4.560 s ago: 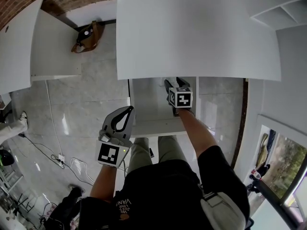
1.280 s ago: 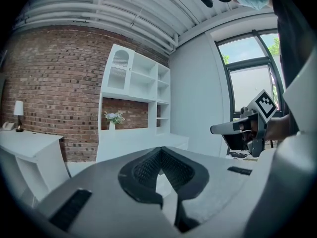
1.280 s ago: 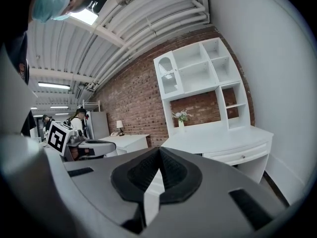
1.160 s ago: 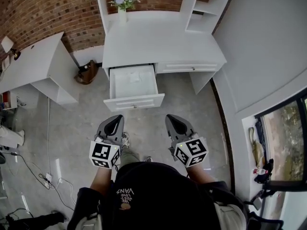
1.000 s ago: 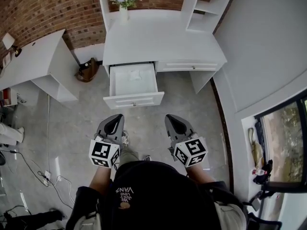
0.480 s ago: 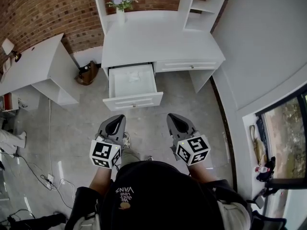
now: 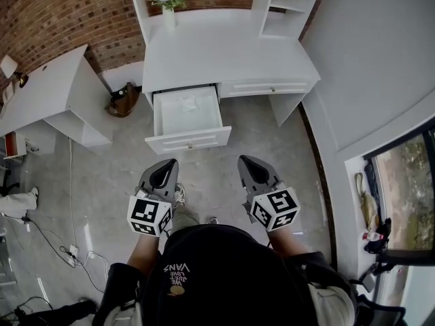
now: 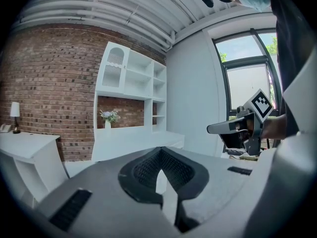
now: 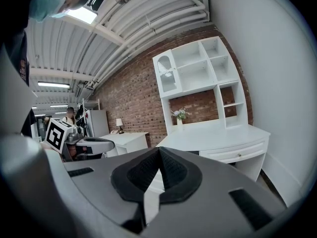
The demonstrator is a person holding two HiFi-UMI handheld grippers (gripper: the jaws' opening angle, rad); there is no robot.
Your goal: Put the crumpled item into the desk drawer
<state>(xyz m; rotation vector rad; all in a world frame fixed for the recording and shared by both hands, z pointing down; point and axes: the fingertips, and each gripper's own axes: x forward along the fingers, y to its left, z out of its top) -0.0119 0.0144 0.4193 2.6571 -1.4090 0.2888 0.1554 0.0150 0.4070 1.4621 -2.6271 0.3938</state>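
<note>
The crumpled item [image 7: 185,101] looks like a small white lump lying inside the open drawer [image 7: 188,140], but it is white on white and hard to see well. The drawer sticks out from the front of the white counter [image 7: 224,53] in the upper middle of the head view. A vase of flowers [image 7: 167,5] stands at the back of that counter, near the brick wall [image 7: 61,12]. A brown bag [image 7: 123,100] sits on the floor [image 7: 102,175] just left of the drawer, beside a second white counter [image 7: 41,90] at the left edge. The left claw [image 7: 162,176] and the right claw [image 7: 253,172] are in the lower middle of the frame, side by side and well apart from the drawer. Both point toward it. Each claw is closed tight, tip to tip, with nothing between its jaws.
</note>
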